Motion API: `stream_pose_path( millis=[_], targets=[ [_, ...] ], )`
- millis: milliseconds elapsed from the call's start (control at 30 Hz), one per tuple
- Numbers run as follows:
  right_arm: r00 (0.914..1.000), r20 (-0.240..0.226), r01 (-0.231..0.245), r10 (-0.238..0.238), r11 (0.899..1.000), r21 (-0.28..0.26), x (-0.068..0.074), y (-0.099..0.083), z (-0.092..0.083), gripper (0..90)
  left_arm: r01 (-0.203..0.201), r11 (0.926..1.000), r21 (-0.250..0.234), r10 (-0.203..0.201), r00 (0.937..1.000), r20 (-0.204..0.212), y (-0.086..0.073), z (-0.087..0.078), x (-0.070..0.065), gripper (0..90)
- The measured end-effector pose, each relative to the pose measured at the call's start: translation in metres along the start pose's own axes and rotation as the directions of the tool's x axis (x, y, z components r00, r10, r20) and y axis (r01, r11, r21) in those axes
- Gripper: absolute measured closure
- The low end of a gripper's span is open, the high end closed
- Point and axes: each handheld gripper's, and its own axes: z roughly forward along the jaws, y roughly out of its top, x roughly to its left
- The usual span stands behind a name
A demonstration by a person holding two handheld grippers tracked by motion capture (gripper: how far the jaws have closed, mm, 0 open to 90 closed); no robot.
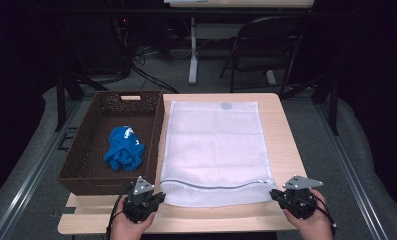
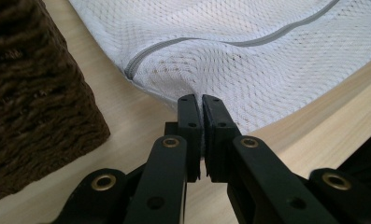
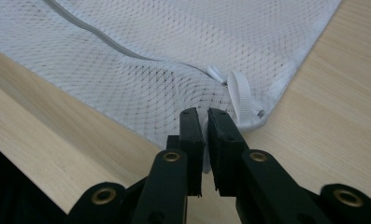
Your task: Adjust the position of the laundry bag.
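A: The white mesh laundry bag (image 1: pixel 213 150) lies flat on the bench (image 1: pixel 286 140), from the middle down toward six o'clock, its zippered edge nearest the person. The left gripper (image 1: pixel 158 196) pinches the corner at seven o'clock, the right gripper (image 1: pixel 274 193) the corner at five o'clock. Both sets of jaws are clamped on the netting.

B: So how far along is it?

A: Early, by the look of it. The corners are gripped, yet the grey zipper (image 2: pixel 230 43) seems closed, though the high view is too coarse to be sure. The blue garment (image 1: pixel 124 148) sits crumpled in the brown basket (image 1: pixel 81 177) at nine o'clock, untouched.

B: And the bag itself?

A: Thin, see-through, limp; it puckers at each grip, with a white loop (image 3: pixel 241 95) beside the right jaws.
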Motion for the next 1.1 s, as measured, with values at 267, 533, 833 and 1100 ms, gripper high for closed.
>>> stream_pose_path(
  millis=[267,533,833,1100],
  targets=[
    [0.9999,-0.007,0.011,-0.01,1.0,0.028,0.006,-0.012,-0.002,85.1,-0.001,1.0,0.008,0.001,0.9999,0.013,-0.01,-0.001,-0.005,87.6],
    [0.9999,-0.006,0.015,-0.015,0.999,0.05,0.013,-0.024,-0.004,85.3,-0.01,0.9996,0.027,0.009,0.9997,0.021,-0.016,0.0,-0.01,87.4],
    [0.9998,-0.012,0.015,-0.014,0.997,0.074,0.014,-0.035,-0.004,85.1,-0.009,0.9994,0.034,0.008,0.9996,0.028,-0.022,0.001,-0.015,87.4],
    [0.9997,-0.024,-0.001,0.003,0.996,0.084,0.017,-0.044,0.0,83.5,0.01,0.9968,0.079,-0.014,0.9987,0.048,-0.032,0.009,-0.014,84.1]
  ],
)
